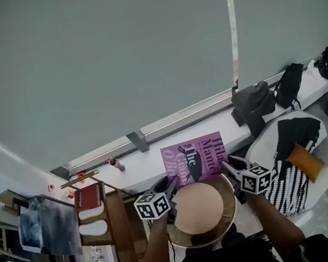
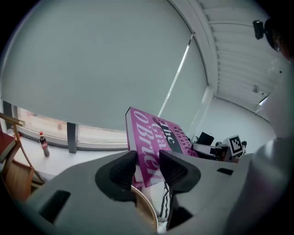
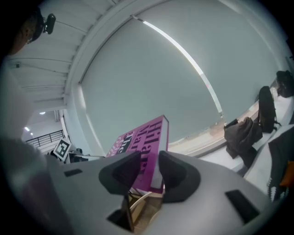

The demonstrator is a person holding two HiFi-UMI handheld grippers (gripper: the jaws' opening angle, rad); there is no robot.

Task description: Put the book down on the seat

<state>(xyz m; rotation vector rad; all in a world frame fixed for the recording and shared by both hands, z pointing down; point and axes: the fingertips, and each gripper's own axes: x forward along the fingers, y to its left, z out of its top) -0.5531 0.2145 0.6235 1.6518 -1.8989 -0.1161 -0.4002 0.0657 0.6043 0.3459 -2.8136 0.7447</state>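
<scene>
Both side edges of the book (image 1: 195, 158) are clamped, by the left gripper (image 1: 173, 184) and right gripper (image 1: 227, 169), so lower it level onto the near seat (image 1: 197, 210) before releasing.

The book (image 1: 195, 158) looks glossy paper, the seat (image 1: 197, 210) smooth wood

I record the left gripper (image 1: 173, 185) and the right gripper (image 1: 229, 167) as matching units. Each has a matt grey moulded shell with rectangular recesses sunk into its upper face. The pads (image 2: 123, 169) are black, rounded and finely ribbed. Each unit carries a cube (image 1: 153, 205) faced with black-and-white square markers on white borders. A thin dark line, apparently a cable (image 1: 171, 258), shows beside the left forearm. Both forearms are bare. Dark clothing (image 1: 236, 261) shows at the lower edge of the head view.
</scene>
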